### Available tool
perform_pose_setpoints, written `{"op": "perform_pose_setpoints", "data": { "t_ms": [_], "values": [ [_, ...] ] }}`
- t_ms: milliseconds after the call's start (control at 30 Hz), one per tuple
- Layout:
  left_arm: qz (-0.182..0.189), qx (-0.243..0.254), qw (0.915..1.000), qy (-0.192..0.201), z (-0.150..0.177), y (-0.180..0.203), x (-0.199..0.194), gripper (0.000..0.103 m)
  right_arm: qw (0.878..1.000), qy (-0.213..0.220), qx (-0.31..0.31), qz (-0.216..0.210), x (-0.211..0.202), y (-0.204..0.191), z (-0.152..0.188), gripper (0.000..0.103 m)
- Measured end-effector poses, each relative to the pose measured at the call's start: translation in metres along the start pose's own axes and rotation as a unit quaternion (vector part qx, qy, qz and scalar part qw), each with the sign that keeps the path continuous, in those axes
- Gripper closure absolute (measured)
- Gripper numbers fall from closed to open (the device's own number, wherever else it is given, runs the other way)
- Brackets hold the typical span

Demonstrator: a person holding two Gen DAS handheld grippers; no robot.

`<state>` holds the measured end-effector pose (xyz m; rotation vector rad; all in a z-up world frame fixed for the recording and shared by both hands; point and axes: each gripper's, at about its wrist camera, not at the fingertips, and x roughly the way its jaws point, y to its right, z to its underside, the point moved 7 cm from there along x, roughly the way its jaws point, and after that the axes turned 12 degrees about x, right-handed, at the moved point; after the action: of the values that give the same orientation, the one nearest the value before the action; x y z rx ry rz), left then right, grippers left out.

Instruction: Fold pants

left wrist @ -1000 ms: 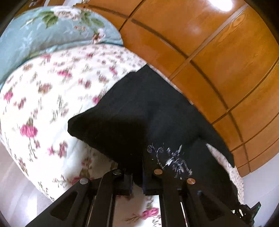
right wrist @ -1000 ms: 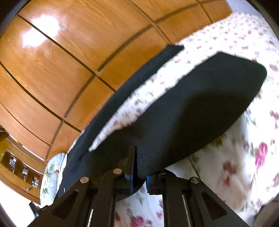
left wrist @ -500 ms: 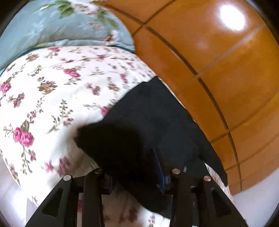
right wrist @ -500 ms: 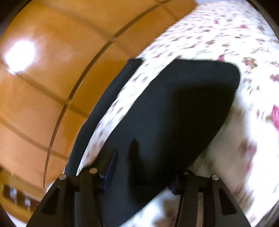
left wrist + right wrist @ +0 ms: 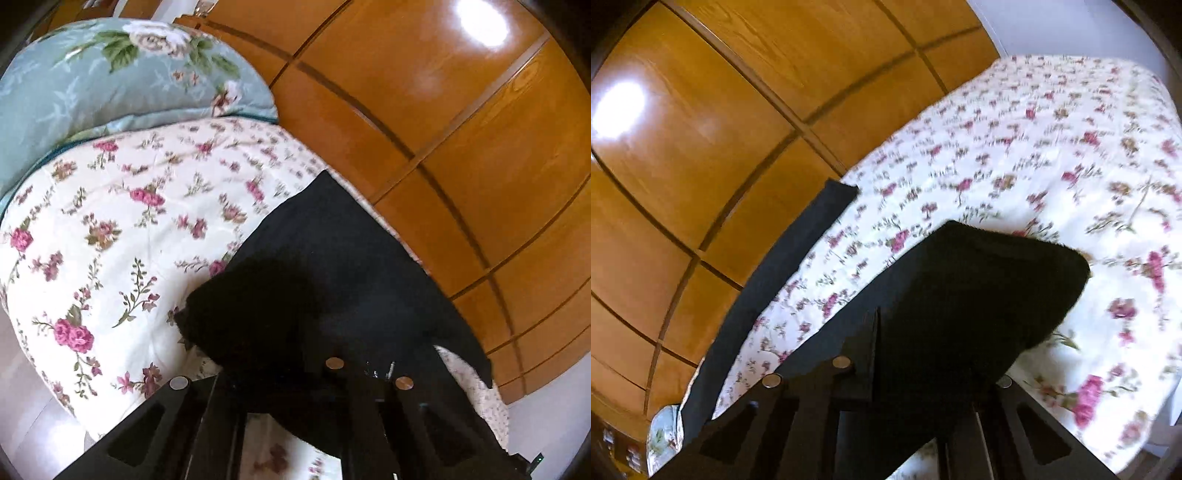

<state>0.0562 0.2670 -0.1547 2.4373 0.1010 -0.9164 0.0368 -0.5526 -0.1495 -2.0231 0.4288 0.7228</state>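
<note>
Two grippers angled down toward the bed [image 5: 110,229], both clenched on the black pants [image 5: 332,266]. Left gripper [image 5: 280,384] pinching folded cloth near the pillow [image 5: 92,81] end. Right gripper [image 5: 916,373] gripping a lifted flap over the flowered bed. One pant leg stretched along the bed's edge beside the wooden wardrobe [image 5: 713,122].

Glossy wooden wardrobe [image 5: 461,122], perhaps; floral bed [image 5: 1052,147]
</note>
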Motion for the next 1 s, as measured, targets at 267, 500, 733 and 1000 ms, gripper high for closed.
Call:
{"op": "perform_pose_setpoints", "data": {
  "t_ms": [267, 500, 733, 1000],
  "values": [
    [-0.012, 0.016, 0.9998, -0.001, 0.015, -0.009, -0.021, 0.097, 1.000, -0.003, -0.002, 0.030, -0.014, 0.028, 0.008, 0.094],
    [-0.046, 0.042, 0.9980, -0.014, 0.050, -0.027, -0.004, 0.088, 0.999, -0.015, 0.026, 0.045, 0.008, 0.050, 0.016, 0.094],
    [-0.083, -0.020, 0.9962, 0.017, 0.027, -0.066, -0.035, 0.075, 0.981, 0.070, -0.037, 0.176, -0.019, 0.045, -0.017, 0.064],
    [-0.106, -0.041, 0.9902, 0.081, -0.032, -0.075, -0.062, 0.074, 0.968, 0.164, -0.150, 0.118, -0.050, -0.063, -0.011, 0.062]
  ]
}}
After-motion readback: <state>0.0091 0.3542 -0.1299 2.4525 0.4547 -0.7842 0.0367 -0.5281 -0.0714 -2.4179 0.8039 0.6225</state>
